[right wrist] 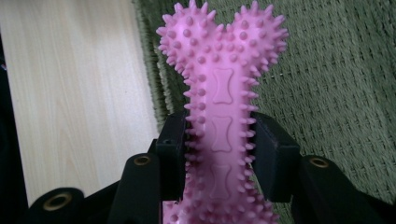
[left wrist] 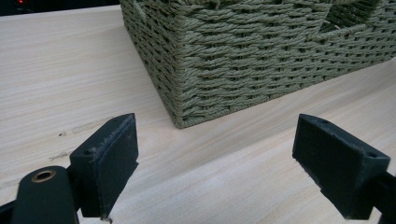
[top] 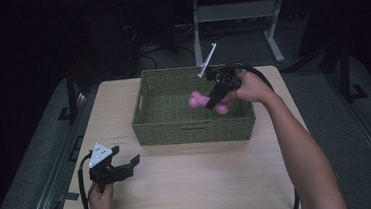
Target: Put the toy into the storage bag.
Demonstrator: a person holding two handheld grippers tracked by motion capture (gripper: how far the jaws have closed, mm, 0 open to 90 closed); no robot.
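At the lower left of the high view, nearest the person, the left tongs (top: 128,165) rest low over the pale wooden table (top: 189,179), held in the person's left hand (top: 100,199), their jaws spread wide with nothing between them. The left gripper view shows those two black pads far apart over bare wood, with the near corner of the green woven basket (left wrist: 243,60) in the upper middle of the frame, just beyond them. Farther up the high view, at centre, the basket (top: 190,126) sits on the table, and the right tongs (top: 213,102) reach into it from the right, the right hand (top: 252,86) above the basket's right rim. They are clamped on a pink spiked bone-shaped toy (top: 201,101). In the right gripper view the toy (right wrist: 222,93) stands between the pads, gripped at its shaft, its knobbed end at the top of the frame over the basket's woven floor. Small raised bone shapes mark the shaft; no writing is legible anywhere.
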